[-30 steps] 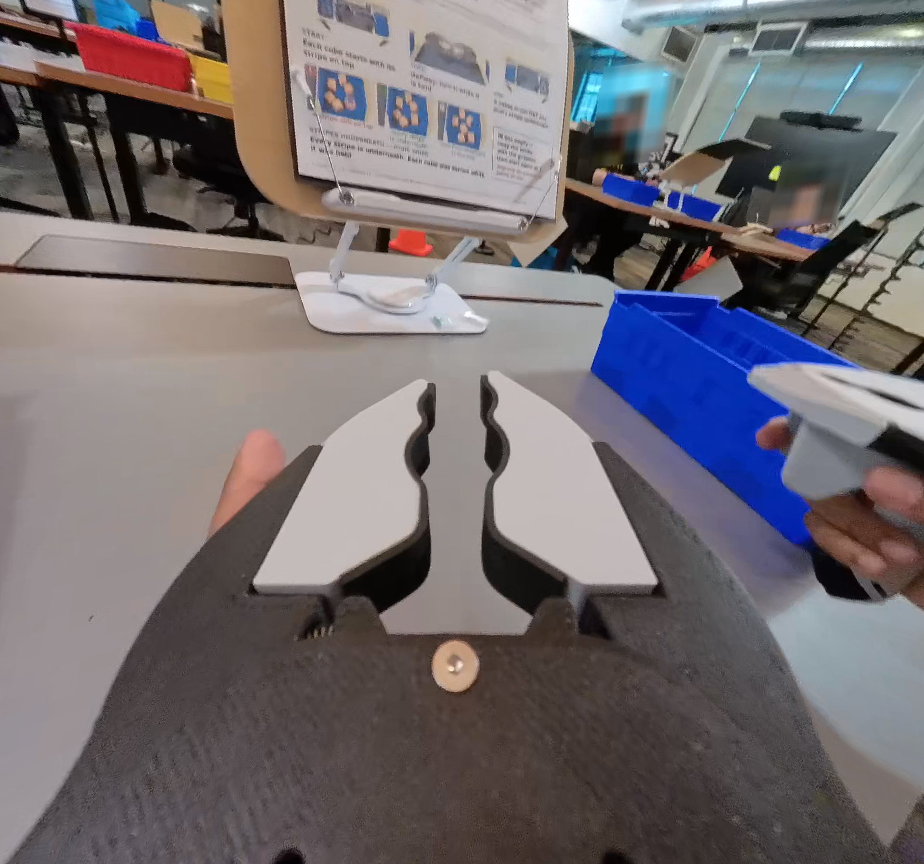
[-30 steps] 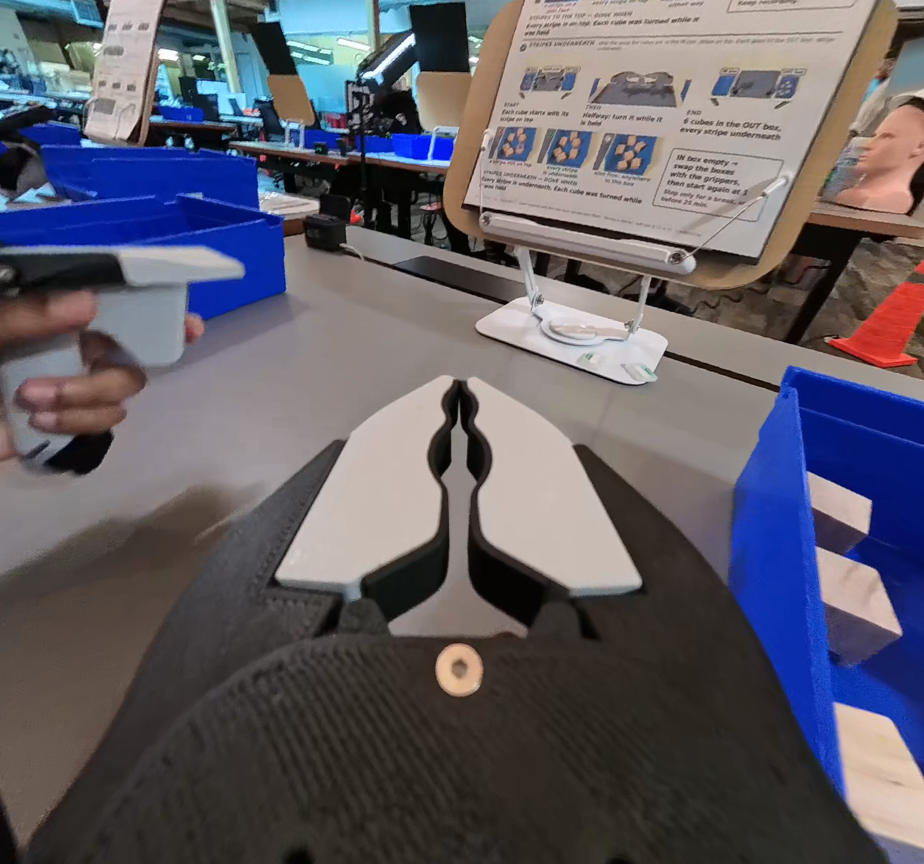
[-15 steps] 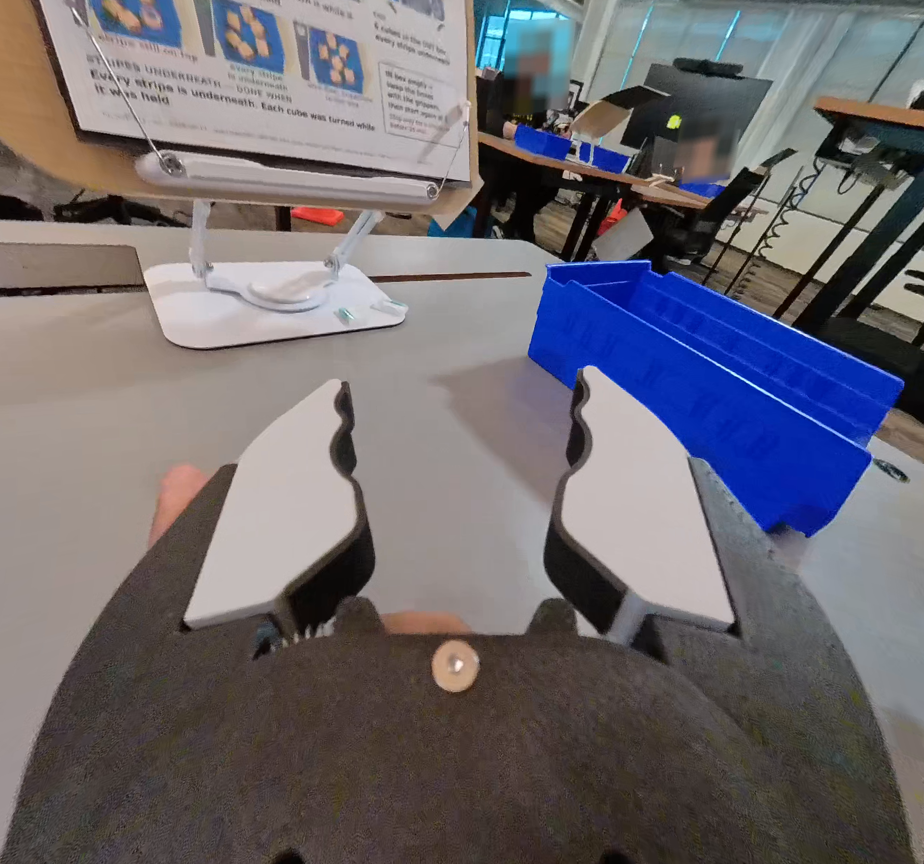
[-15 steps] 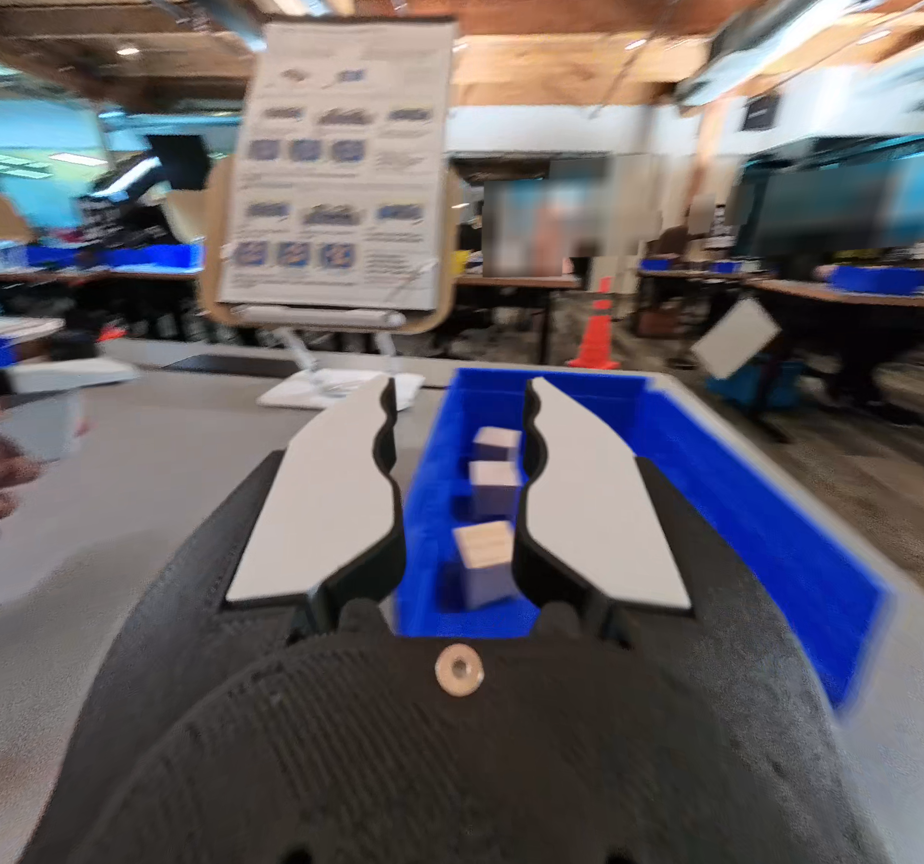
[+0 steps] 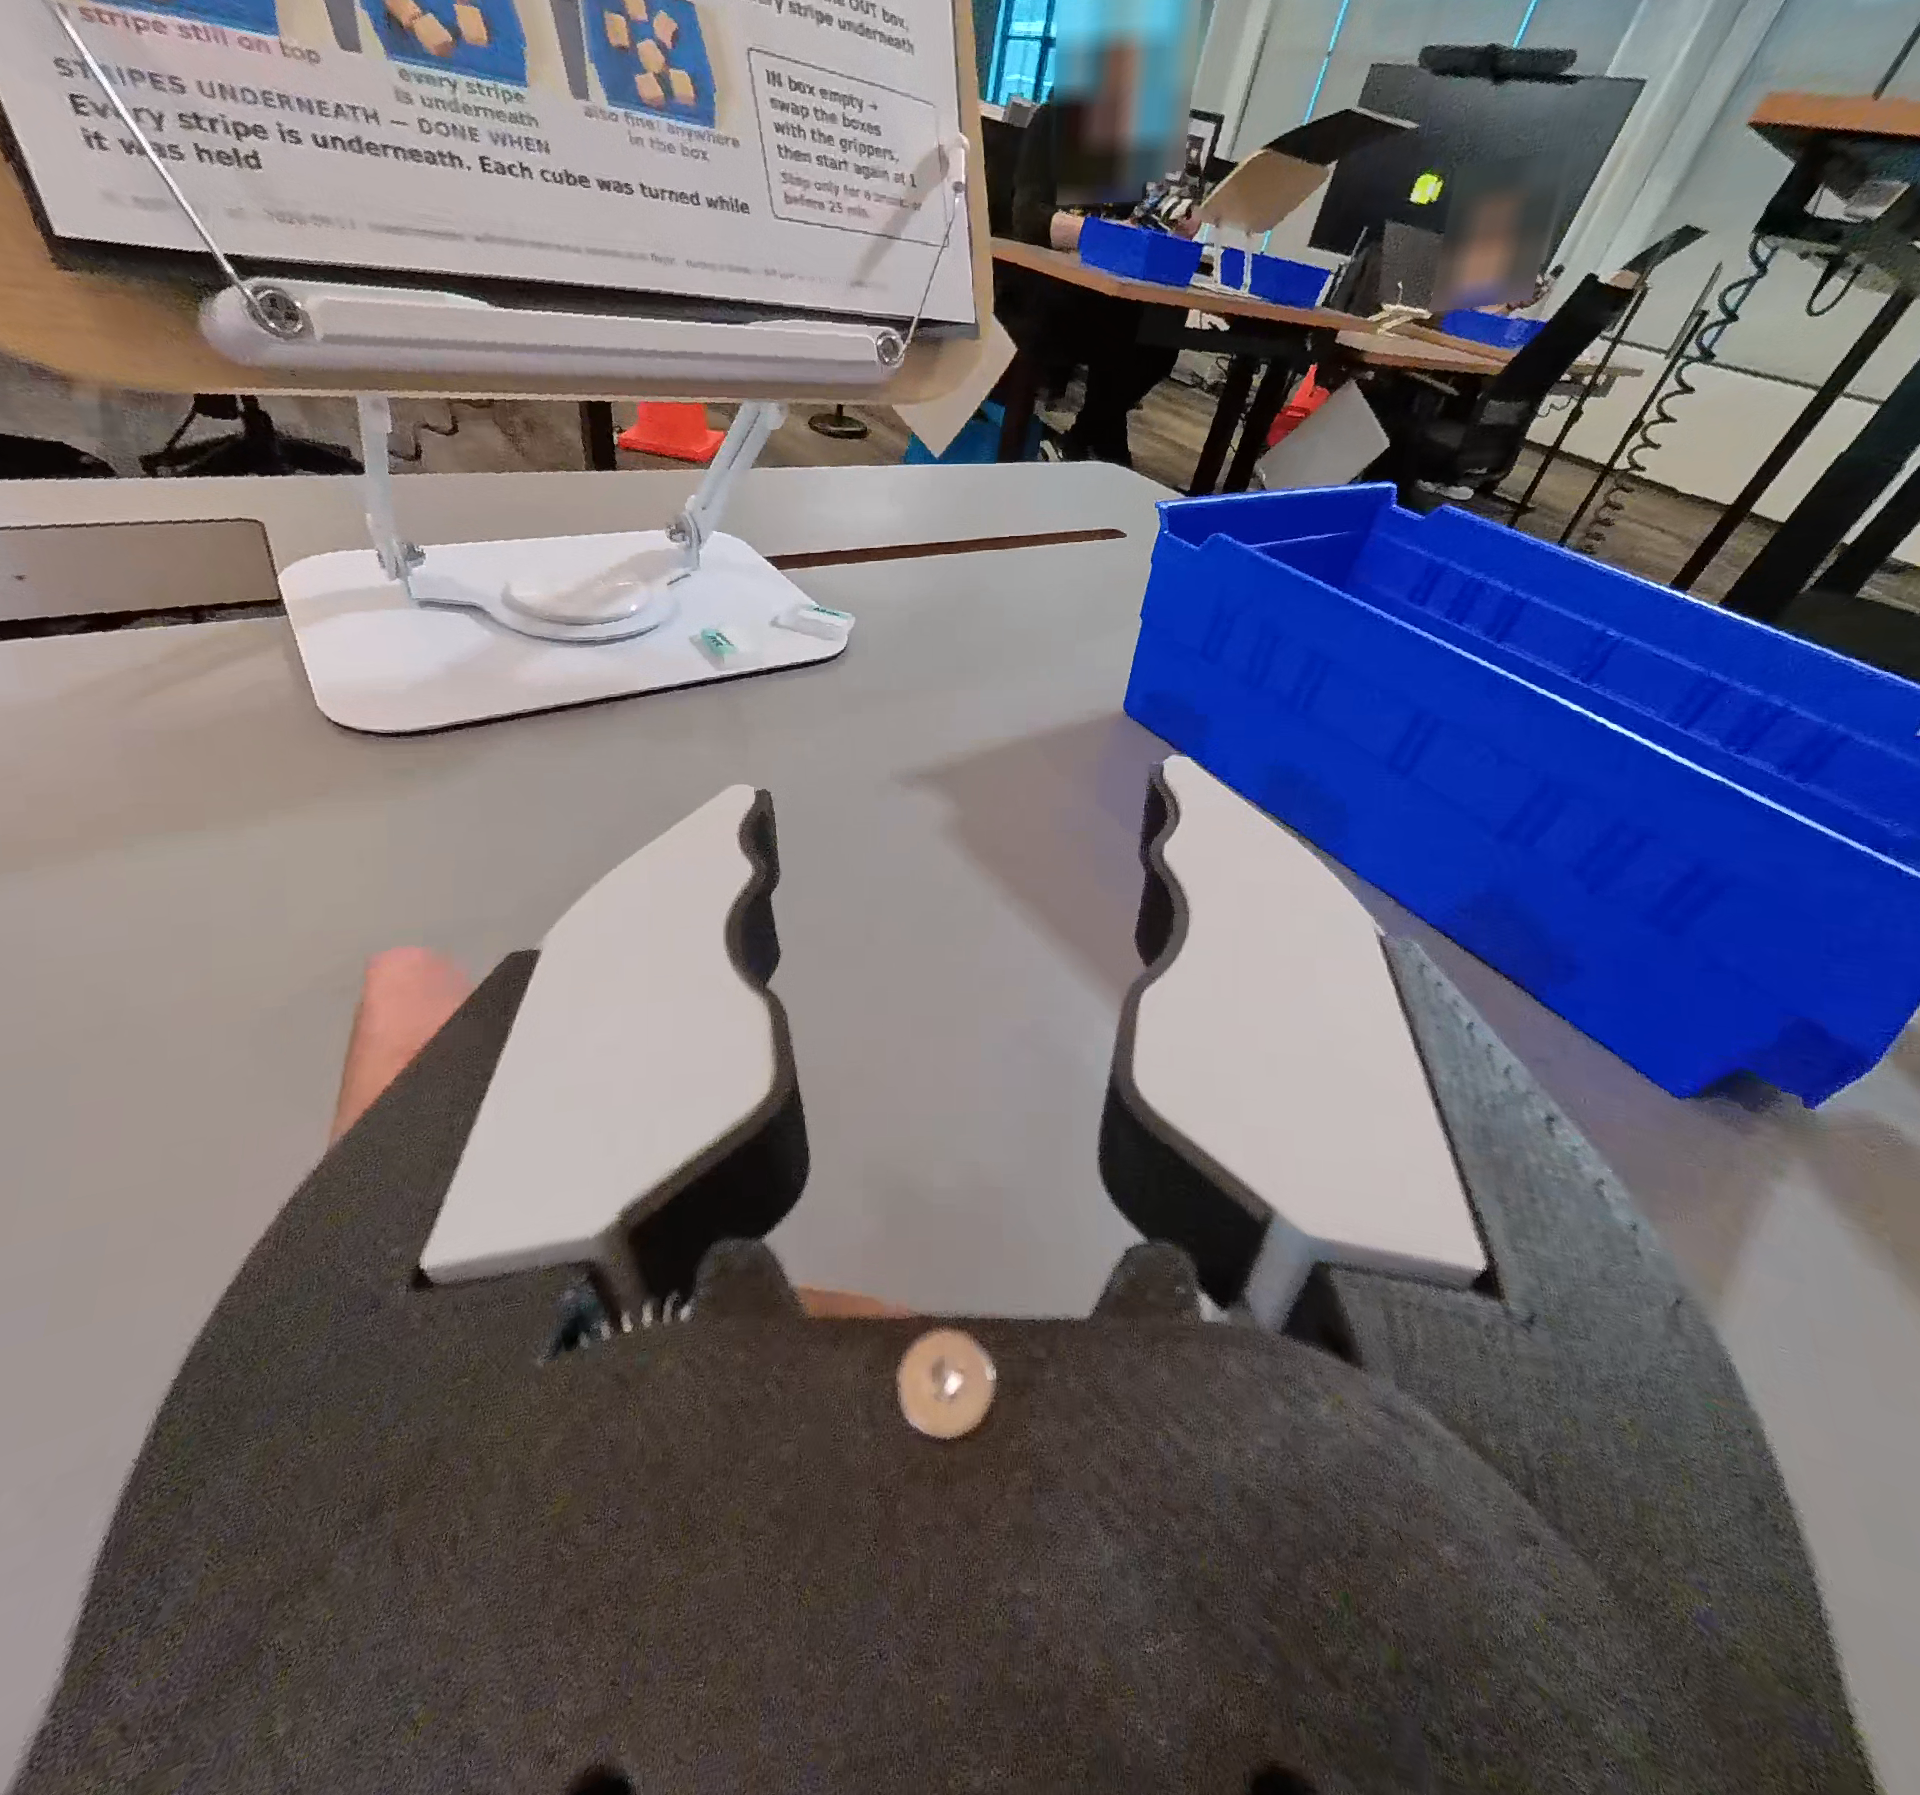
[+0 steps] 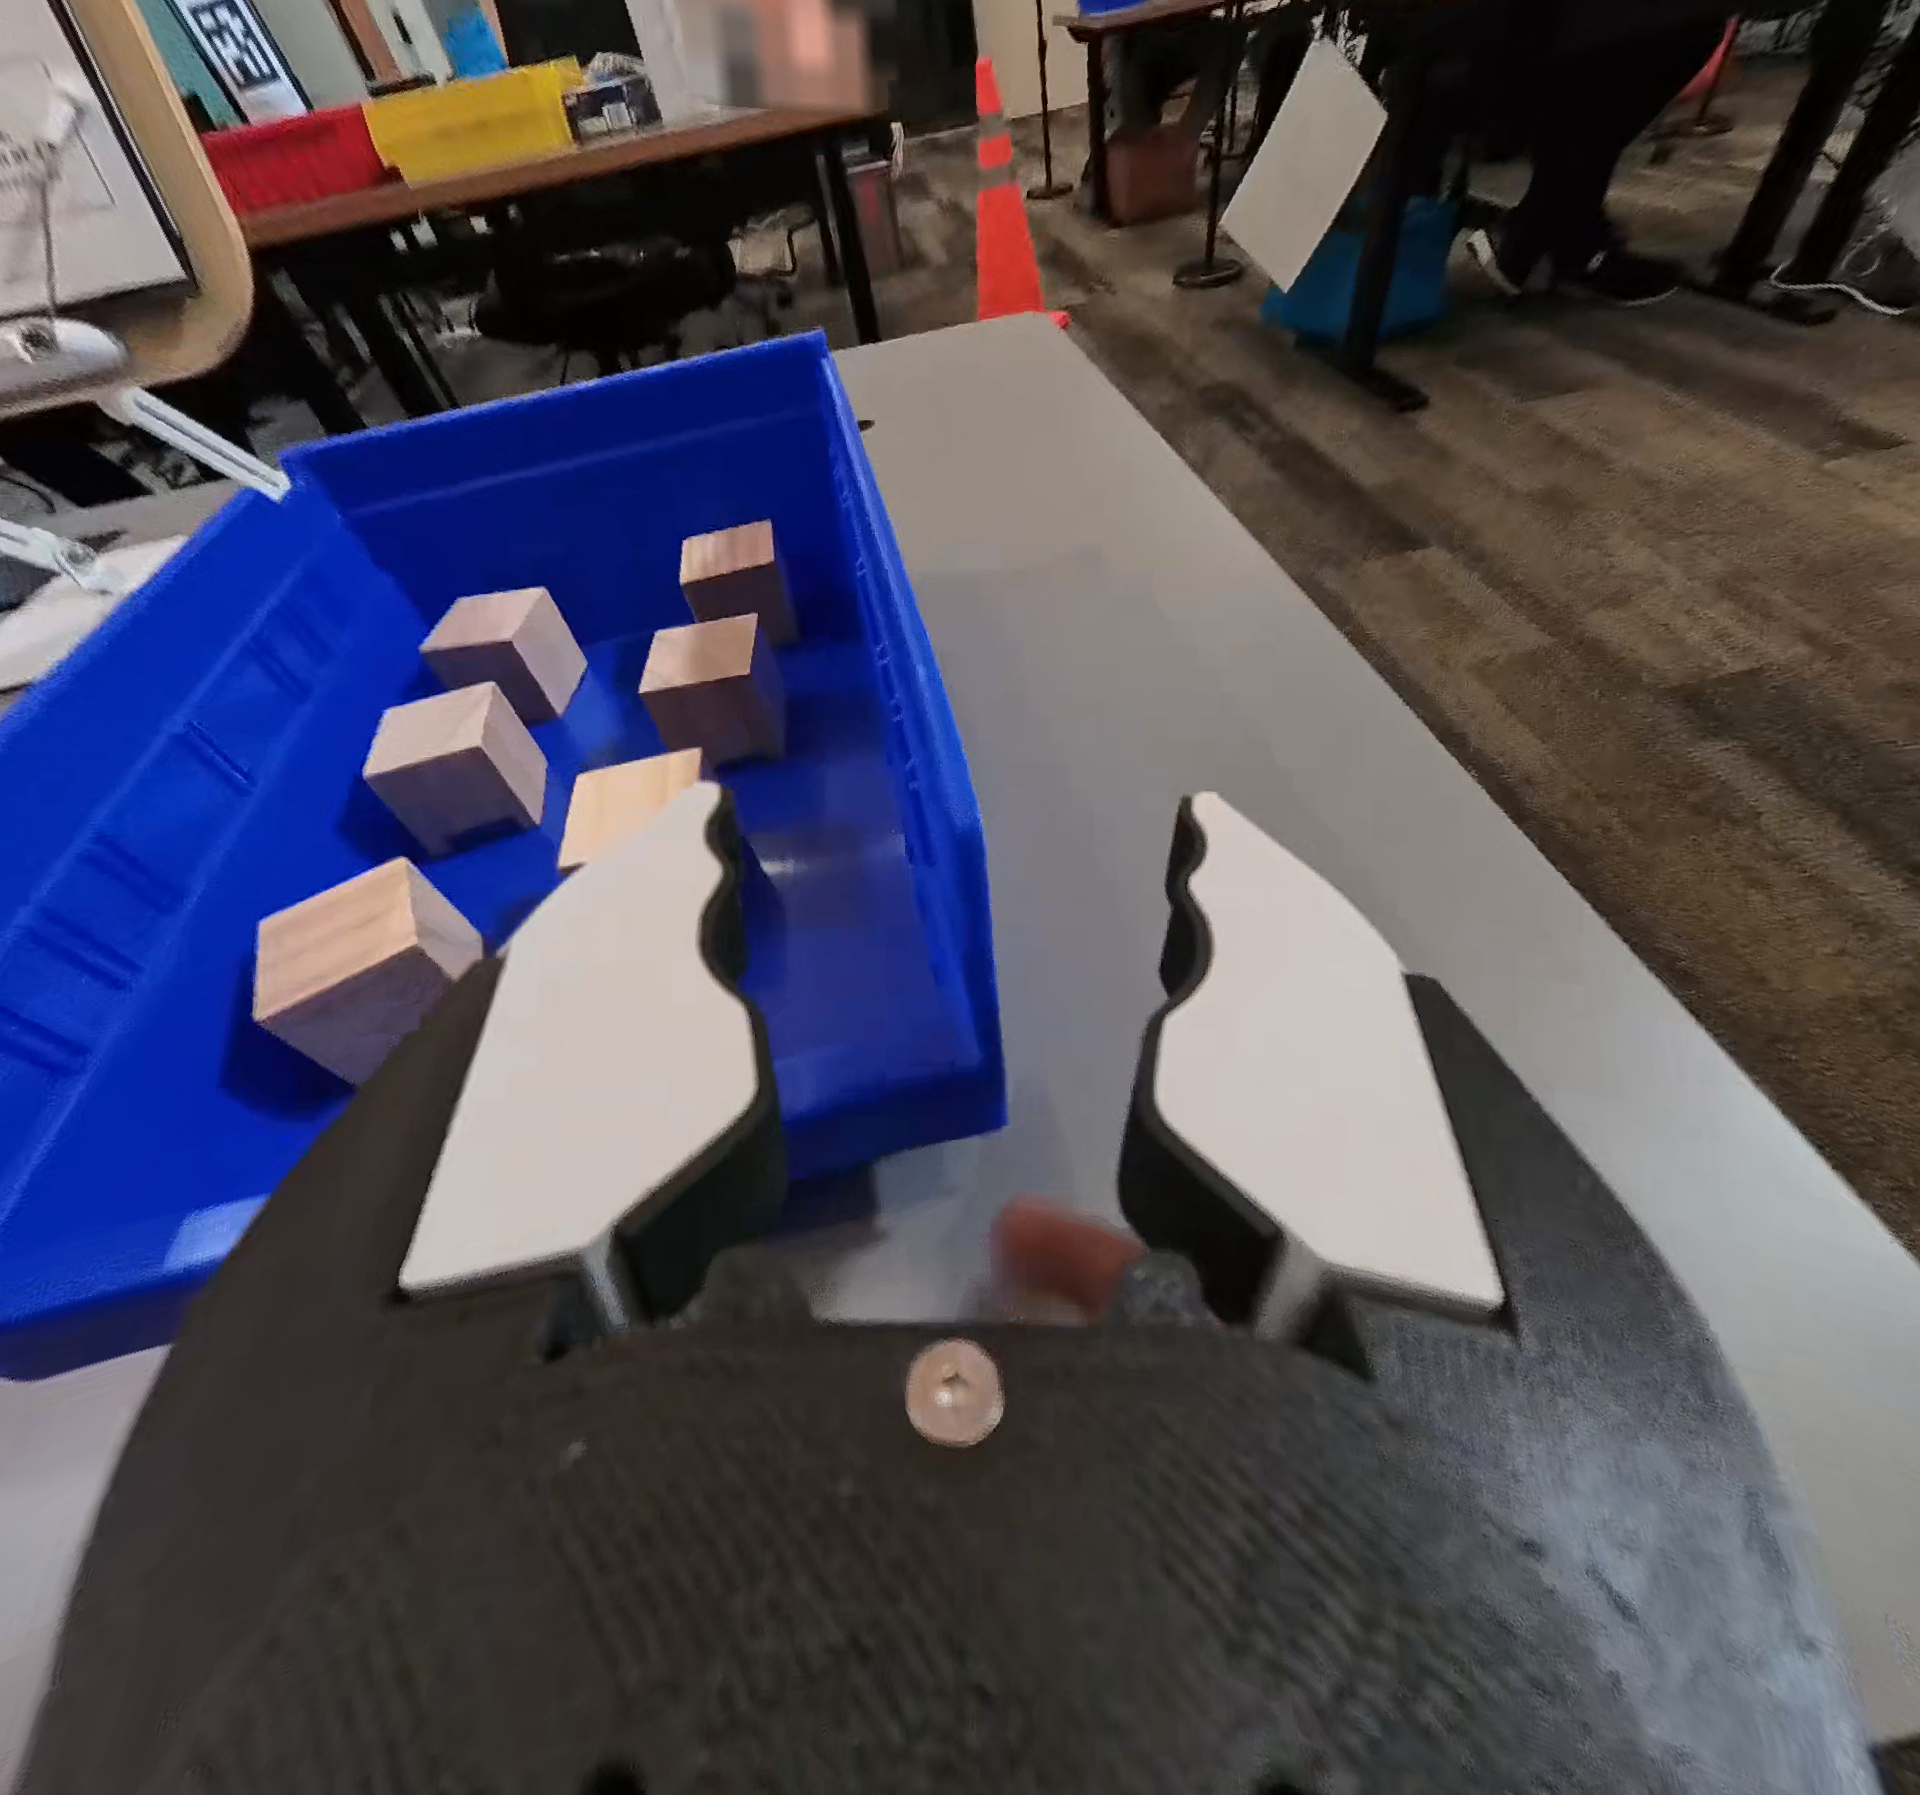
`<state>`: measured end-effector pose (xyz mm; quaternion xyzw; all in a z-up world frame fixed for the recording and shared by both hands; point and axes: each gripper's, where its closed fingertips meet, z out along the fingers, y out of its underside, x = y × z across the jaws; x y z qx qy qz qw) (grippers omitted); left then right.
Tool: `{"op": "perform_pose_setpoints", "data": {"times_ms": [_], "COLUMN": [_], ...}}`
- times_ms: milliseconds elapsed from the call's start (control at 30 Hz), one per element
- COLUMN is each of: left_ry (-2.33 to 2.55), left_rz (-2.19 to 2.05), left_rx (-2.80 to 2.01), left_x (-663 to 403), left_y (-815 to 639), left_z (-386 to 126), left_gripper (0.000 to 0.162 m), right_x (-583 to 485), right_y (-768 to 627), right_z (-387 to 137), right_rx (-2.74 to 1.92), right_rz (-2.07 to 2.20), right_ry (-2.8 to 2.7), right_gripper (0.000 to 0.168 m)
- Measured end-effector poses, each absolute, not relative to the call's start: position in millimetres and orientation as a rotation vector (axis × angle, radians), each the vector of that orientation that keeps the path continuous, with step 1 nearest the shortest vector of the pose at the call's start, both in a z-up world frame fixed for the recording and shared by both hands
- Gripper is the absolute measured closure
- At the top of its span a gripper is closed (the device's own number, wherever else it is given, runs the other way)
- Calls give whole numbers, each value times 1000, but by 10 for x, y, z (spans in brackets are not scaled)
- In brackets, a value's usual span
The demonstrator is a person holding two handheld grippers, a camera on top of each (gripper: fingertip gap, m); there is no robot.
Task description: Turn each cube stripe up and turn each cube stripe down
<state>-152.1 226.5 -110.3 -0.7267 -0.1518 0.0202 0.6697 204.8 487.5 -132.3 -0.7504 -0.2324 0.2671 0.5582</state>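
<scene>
Several plain wooden cubes sit in a blue bin in the right wrist view; no stripe shows on their visible faces. One cube is partly hidden behind my right gripper's left finger. My right gripper is open and empty, held above the bin's near right corner and the grey table. My left gripper is open and empty over the bare table, to the left of the blue bin, whose inside is hidden by its near wall in that view.
A white stand holding an instruction sheet stands at the back of the grey table. The table's right edge drops to carpeted floor. Other desks, coloured bins and an orange cone lie beyond.
Both grippers have opened from nearly shut. The right gripper has swung right and over the bin, bringing the cubes into view. The left gripper has moved toward the stand and bin.
</scene>
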Motion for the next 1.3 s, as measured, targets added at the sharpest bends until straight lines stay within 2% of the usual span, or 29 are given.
{"op": "perform_pose_setpoints", "data": {"times_ms": [233, 533, 600, 667, 800, 1100, 1200, 1233, 1300], "left_ry": [-483, -512, -527, -533, -541, -554, -618, -650, -727], "left_rz": [-5, 268, 272, 287, 314, 323, 271, 262, 331], "left_rx": [-1622, -1527, -1534, -1538, -1546, -1528, -1523, -1519, -1492], "left_x": [-1762, -2044, -2035, -2045, -2082, -2124, -2147, -2200, -2233], "left_y": [1950, 1373, 1301, 1261, 1169, 1178, 1120, 1081, 842], "left_z": [-1177, -1014, -1033, -1037, -1059, -991, -922, -888, -784], "left_gripper": [96, 103, 103, 103, 104, 103, 92, 97, 92], "right_x": [1849, 1594, 1573, 1563, 1459, 1390, 1310, 1284, 1246], "right_y": [5063, 5328, 5361, 5383, 5298, 5185, 5112, 5091, 5054], "right_z": [-1411, -1508, -1590, -1695, -1696, -1597, -1610, -1598, -1535], "right_rx": [-1806, -1872, -1911, -1958, -2032, -2051, -2077, -2076, -2059], "right_rz": [651, 662, 624, 574, 826, 896, 961, 984, 1026], "right_ry": [-618, -687, -716, -754, -704, -625, -590, -580, -564], "right_gripper": [94, 99, 111, 144, 159, 159, 160, 159, 159]}}
